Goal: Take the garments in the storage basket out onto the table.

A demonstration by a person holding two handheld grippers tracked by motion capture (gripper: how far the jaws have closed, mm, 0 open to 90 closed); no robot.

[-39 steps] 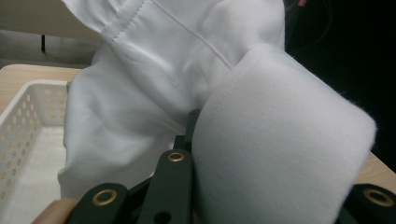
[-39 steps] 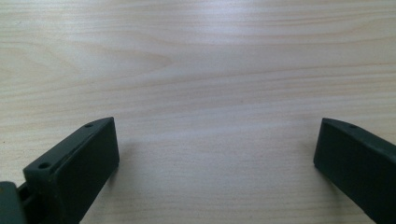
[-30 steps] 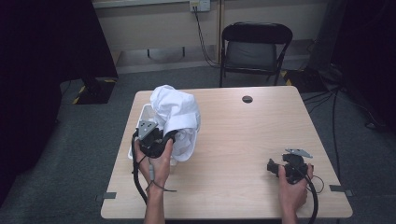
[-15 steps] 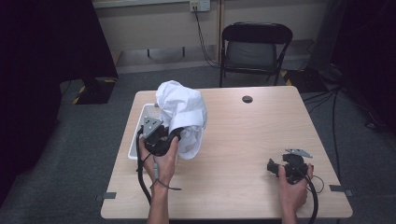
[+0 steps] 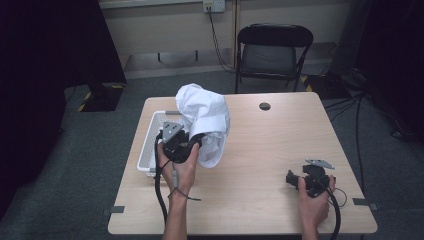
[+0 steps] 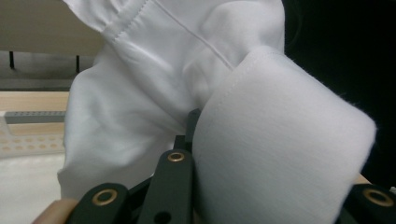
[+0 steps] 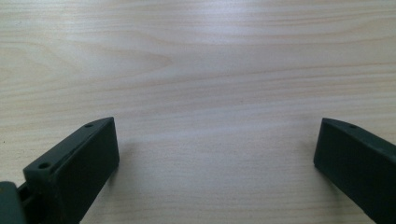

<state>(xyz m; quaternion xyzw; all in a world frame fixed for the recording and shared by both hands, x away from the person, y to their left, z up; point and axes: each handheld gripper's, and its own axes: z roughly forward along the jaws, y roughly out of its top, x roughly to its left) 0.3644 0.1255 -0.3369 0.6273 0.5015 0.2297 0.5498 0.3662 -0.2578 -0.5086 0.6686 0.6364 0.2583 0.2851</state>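
Observation:
A white garment (image 5: 206, 111) hangs bunched above the left part of the table, its lower folds over the rim of a white perforated basket (image 5: 148, 150). My left gripper (image 5: 198, 138) is shut on a fold of that garment (image 6: 135, 88), and cloth drapes over the jaws of the left gripper (image 6: 190, 122) and hides their tips. Near the table's front right corner my right gripper (image 5: 291, 179) rests in the hand just over the wood. In the right gripper view the right gripper (image 7: 215, 158) stands open with bare tabletop between its jaws.
The wooden table (image 5: 260, 150) has a round cable hole (image 5: 265, 106) at the back. A black folding chair (image 5: 274, 50) stands behind it. Cables run over the floor at the right. Dark curtains flank both sides.
My left gripper has carried the white garment to the right and a little up, away from the basket. The right gripper has stayed where it was.

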